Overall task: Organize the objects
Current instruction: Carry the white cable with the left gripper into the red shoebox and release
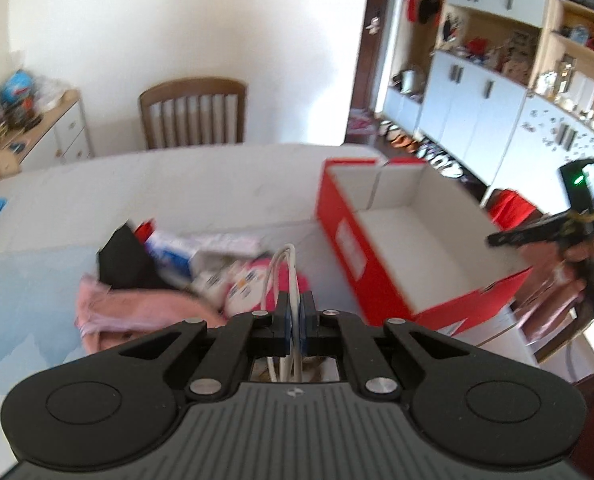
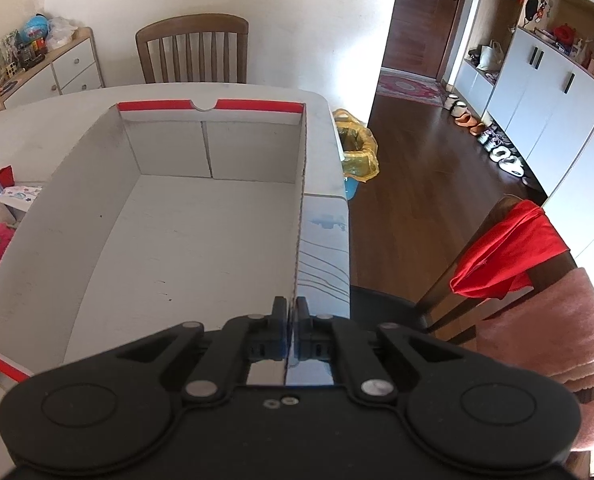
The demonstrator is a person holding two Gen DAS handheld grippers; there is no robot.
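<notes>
Both tongs clamped—left tongs (image 1: 293, 300) on blurred cable (image 1: 283, 276)—lower end hidden.

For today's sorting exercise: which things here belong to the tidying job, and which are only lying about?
Part of the job:
- white cable, pinched in the left claw
- red cardboard box, its wall pinched by the right claw
- pile with the pink plush toy

Lying about:
- wooden chair
- red cloth
- shoes

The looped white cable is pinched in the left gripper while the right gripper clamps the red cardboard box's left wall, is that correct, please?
Not quite: the right gripper clamps the right wall of the red cardboard box, as the right wrist view shows. The left gripper does pinch the looped white cable.
</notes>
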